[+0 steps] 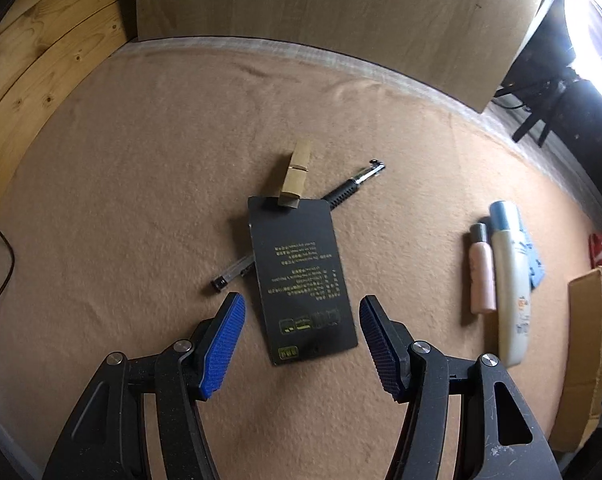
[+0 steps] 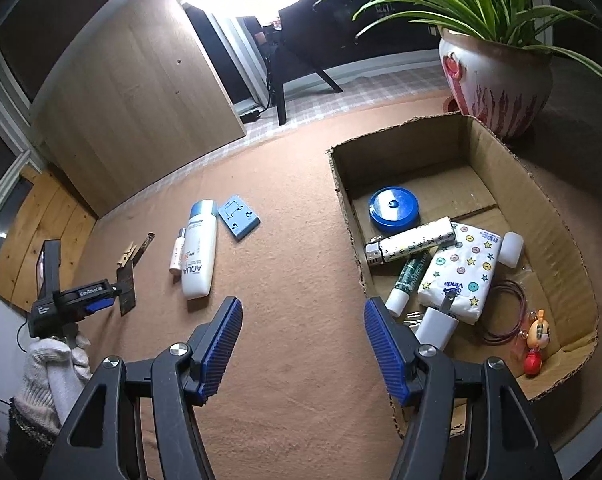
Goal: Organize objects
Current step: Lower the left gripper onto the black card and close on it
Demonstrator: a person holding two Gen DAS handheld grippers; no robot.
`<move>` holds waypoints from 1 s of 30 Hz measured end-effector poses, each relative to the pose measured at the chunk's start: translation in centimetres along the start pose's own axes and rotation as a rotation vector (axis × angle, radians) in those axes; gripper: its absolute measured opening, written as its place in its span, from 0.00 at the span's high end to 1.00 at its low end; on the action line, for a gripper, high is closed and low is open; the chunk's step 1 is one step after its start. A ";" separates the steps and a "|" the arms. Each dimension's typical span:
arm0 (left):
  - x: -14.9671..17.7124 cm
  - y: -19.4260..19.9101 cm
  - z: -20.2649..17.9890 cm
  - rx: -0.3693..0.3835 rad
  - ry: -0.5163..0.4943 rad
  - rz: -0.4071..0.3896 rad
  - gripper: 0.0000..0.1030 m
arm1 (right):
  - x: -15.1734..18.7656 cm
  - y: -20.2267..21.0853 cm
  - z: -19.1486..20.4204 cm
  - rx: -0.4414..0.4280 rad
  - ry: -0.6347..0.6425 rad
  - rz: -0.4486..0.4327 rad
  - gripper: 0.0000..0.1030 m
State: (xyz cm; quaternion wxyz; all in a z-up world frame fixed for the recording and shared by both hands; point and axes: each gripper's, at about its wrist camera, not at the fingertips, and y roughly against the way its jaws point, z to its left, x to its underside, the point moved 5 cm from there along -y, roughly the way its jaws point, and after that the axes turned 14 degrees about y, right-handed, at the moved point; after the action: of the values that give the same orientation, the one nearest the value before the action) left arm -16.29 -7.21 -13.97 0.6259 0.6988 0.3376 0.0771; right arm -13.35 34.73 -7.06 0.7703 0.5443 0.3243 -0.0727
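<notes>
left wrist | flat black card (image 1: pixel 303 280) on felt | ribbed blue tool (image 1: pixel 301 312) agape

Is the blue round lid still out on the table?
No, the blue lid lies inside the cardboard box, beside a tissue pack.

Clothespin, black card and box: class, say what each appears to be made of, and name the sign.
Clothespin: pale unfinished wood, judging by its matt tan faces.
Black card: probably coated cardstock or thin plastic; flat, faint sheen, gold print.
Box: brown corrugated cardboard; ragged cut rim shows fluting.
</notes>
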 end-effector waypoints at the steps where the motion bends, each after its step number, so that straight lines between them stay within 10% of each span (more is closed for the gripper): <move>1: -0.1 -0.2 0.1 -0.023 -0.005 -0.008 0.39 | 0.1 0.0 -0.2 0.000 -0.004 0.000 0.42; 12: -0.4 -1.4 -0.5 -0.044 -0.006 -0.011 0.37 | 0.3 -0.4 -0.9 -0.009 -0.030 0.010 0.42; 22: 1.0 -0.5 -1.4 0.001 -0.063 -0.043 0.63 | 0.4 -0.9 -0.6 -0.012 -0.027 0.025 0.42; 30: 5.5 1.2 -1.7 0.063 -0.124 -0.015 0.65 | 0.4 -1.0 -0.2 -0.016 -0.017 0.031 0.42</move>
State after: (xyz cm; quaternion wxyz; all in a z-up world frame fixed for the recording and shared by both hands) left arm -12.61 -2.70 -14.28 0.6237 0.7192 0.3058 0.0183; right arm -13.58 34.57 -8.14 0.7784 0.5422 0.3099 -0.0626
